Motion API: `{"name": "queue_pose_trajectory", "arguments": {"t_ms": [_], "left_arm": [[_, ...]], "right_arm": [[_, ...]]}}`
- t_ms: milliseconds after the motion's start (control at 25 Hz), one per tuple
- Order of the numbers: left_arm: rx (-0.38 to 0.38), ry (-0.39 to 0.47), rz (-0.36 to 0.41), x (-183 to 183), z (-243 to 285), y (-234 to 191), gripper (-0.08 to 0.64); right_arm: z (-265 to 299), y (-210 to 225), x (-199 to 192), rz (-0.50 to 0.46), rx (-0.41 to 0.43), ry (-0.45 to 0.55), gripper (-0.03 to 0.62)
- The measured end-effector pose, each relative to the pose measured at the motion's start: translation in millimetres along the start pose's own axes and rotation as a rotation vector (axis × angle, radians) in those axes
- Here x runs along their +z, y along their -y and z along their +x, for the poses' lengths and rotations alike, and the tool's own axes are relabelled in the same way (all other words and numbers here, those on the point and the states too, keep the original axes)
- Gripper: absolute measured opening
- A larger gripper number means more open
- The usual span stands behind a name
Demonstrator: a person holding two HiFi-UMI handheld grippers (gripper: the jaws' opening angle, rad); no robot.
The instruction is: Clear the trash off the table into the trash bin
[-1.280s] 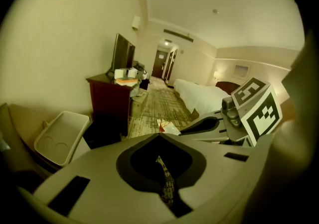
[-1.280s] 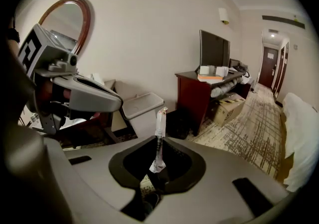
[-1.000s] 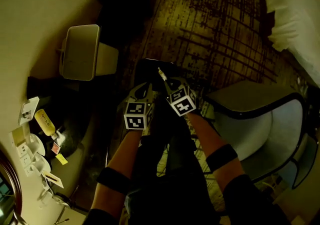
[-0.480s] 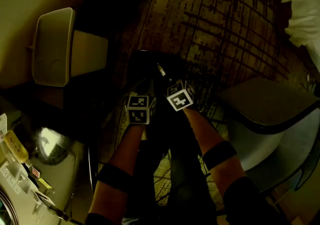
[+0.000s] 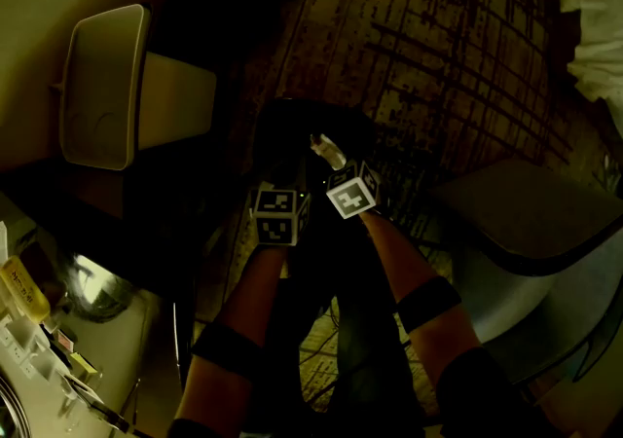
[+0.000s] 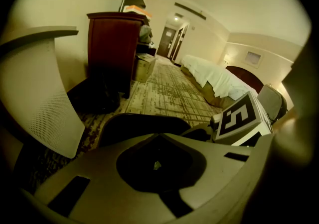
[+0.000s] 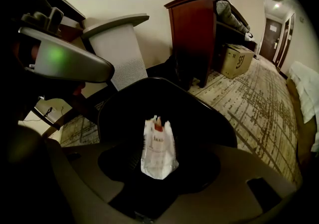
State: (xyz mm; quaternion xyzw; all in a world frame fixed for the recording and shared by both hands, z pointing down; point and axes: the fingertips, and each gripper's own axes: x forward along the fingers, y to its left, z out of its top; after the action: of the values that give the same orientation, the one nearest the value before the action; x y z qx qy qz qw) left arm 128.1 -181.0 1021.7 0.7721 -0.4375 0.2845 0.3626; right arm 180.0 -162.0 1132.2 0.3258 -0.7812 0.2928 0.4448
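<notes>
A black trash bin stands on the patterned carpet, and both grippers hang just over its mouth. My right gripper points steeply down into the bin. A white printed packet stands upright in the gap of its jaws, which have just been opening; dark gaps show on both sides of the packet. My left gripper is beside it on the left. Its fingertips meet at a point with nothing between them. The bin's rim lies right beyond.
A white mesh-sided stand is left of the bin. A grey chair sits to the right. A table corner with bottles and sachets is at lower left. A dark wooden cabinet, a cardboard box and a bed lie farther off.
Both grippers have sunk toward the mouth of the bin. The right jaws have spread apart around the white packet. The left jaws stayed closed.
</notes>
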Motion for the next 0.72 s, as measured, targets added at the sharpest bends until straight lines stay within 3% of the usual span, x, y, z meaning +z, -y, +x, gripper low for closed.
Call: {"name": "queue_pose_trajectory", "arguments": {"t_ms": [200, 440, 560, 720], "left_arm": [[-0.009, 0.016, 0.004, 11, -12, 8, 0.0], [-0.025, 0.043, 0.0, 38, -55, 36, 0.0], [-0.042, 0.077, 0.018, 70, -103, 64, 0.0], [-0.036, 0.131, 0.023, 125, -189, 100, 0.0]], "right_arm": [[-15, 1, 11, -0.017, -0.011, 0.007, 0.288], [-71, -10, 26, -0.003, -0.004, 0.019, 0.28], [-141, -17, 57, -0.012, -0.027, 0.057, 0.194], [-254, -32, 116, -0.022, -0.062, 0.167, 0.002]]}}
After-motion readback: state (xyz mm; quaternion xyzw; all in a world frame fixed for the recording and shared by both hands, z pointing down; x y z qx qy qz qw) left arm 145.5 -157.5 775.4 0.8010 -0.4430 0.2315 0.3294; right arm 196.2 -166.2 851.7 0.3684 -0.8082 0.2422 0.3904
